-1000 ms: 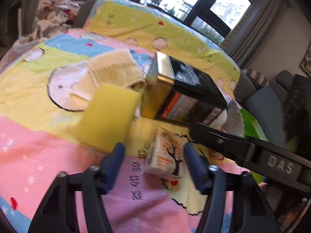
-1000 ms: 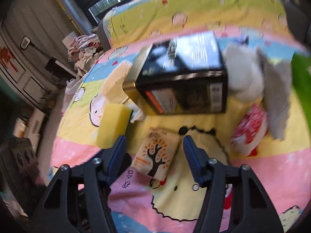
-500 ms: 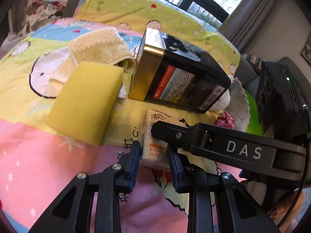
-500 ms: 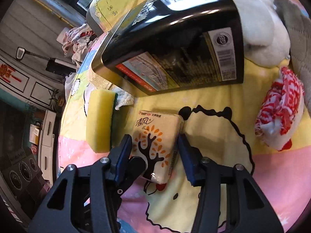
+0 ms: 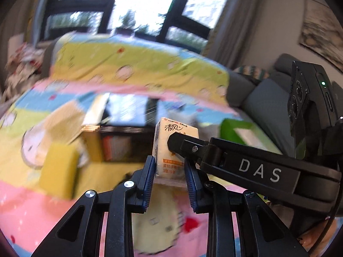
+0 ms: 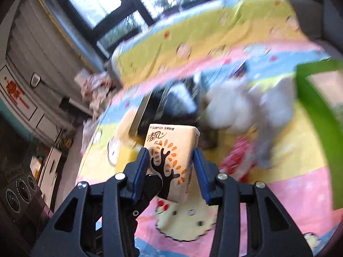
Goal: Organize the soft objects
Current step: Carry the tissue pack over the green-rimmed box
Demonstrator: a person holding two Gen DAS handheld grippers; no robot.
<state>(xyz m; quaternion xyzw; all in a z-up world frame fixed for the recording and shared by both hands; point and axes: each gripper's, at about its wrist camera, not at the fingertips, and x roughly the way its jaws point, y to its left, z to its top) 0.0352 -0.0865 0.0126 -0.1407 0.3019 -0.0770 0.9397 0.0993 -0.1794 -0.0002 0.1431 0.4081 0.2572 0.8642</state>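
Both grippers are shut on one cream tissue pack (image 5: 166, 147) printed with a brown tree, held in the air above the bedspread. My left gripper (image 5: 169, 172) pinches its narrow sides. My right gripper (image 6: 171, 162) clamps its wide face (image 6: 171, 160), and its finger (image 5: 186, 145) crosses the left wrist view from the right. A yellow sponge (image 5: 57, 171) and a beige towel (image 5: 62, 122) lie at the left. A white plush toy (image 6: 233, 107) and a red-and-white cloth (image 6: 238, 160) lie at the right.
A black and gold box (image 5: 126, 128) stands on the cartoon bedspread (image 5: 25, 209) behind the pack. A green container (image 6: 317, 107) is at the right edge. A grey sofa (image 5: 263, 105) and windows are beyond the bed. The background is blurred.
Both grippers closed on the tissue pack and lifted it off the bedspread. Both views have tilted up toward the windows.
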